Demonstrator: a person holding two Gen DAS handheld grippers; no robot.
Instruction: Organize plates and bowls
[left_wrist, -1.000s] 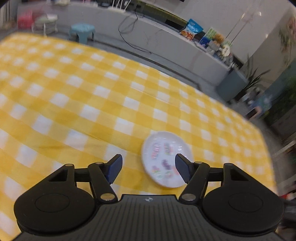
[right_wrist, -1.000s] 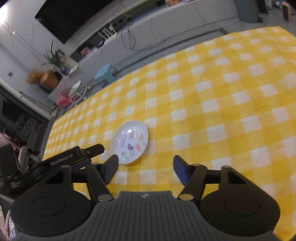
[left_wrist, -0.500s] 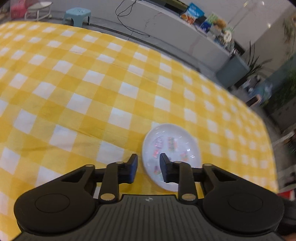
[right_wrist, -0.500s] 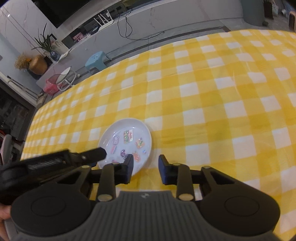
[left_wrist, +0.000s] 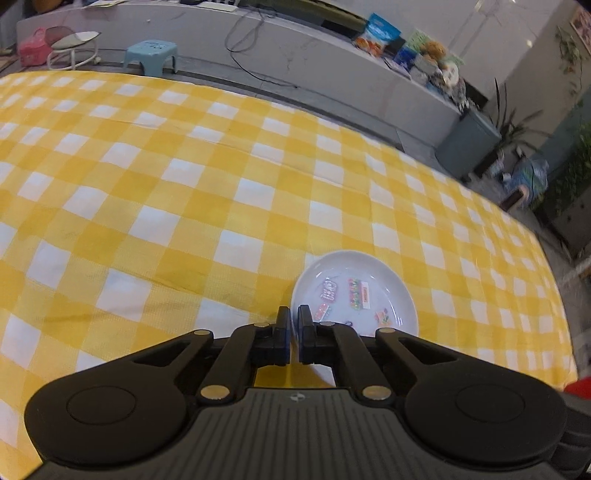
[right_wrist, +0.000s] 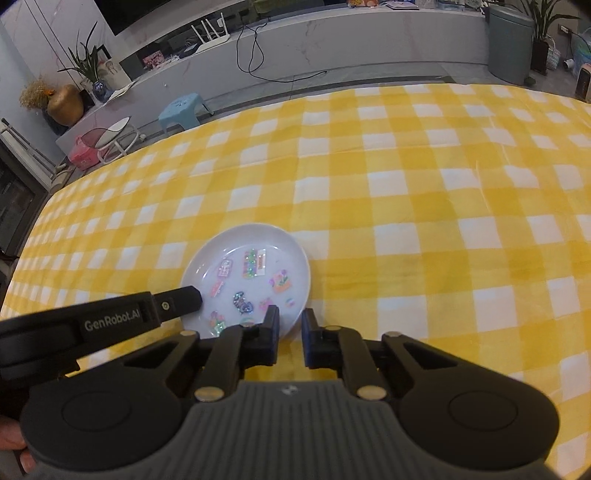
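Plate (right_wrist: 251, 273) sat on the checked cloth (right_wrist: 406, 206) with both grippers pinched on its near rim, the left gripper (left_wrist: 291, 325) at its 8 o'clock edge and the right gripper (right_wrist: 290, 325) at 5 o'clock, equally near.

Surface: a table covered by a yellow-and-white checked tablecloth (right_wrist: 406, 206), which spreads across the whole top
Cloth: lies flat, with faint creases
On the cloth: one white plate (right_wrist: 299, 273) with small colourful stickers inside, upright, near the near edge (left_wrist: 402, 295)
Plate's surroundings: bare cloth on its far side
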